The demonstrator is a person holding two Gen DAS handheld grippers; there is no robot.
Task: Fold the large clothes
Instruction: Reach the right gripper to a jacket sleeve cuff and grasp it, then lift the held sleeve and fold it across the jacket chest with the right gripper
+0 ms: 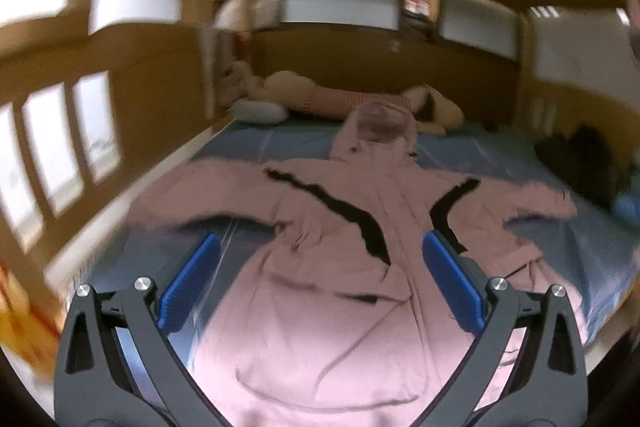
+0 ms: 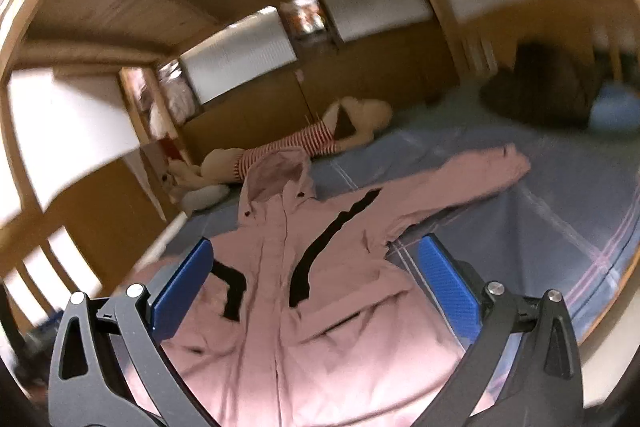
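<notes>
A large pink hooded jacket [image 1: 320, 267] with black stripes lies spread face up on a blue bed sheet [image 1: 256, 143], hood toward the far wall and both sleeves stretched out sideways. My left gripper [image 1: 320, 247] is open and empty, held above the jacket's lower body. In the right wrist view the same jacket [image 2: 304, 307] lies below my right gripper [image 2: 316, 255], which is open and empty above its lower front. The right sleeve [image 2: 460, 183] reaches out over the sheet [image 2: 560, 227].
A long plush toy in a red striped shirt [image 1: 332, 99] lies along the far wooden wall, with a white pillow [image 1: 258, 111] at its left. A dark bundle [image 1: 580, 159] sits at the bed's right side. Wooden bed rails [image 1: 60, 155] run along the left.
</notes>
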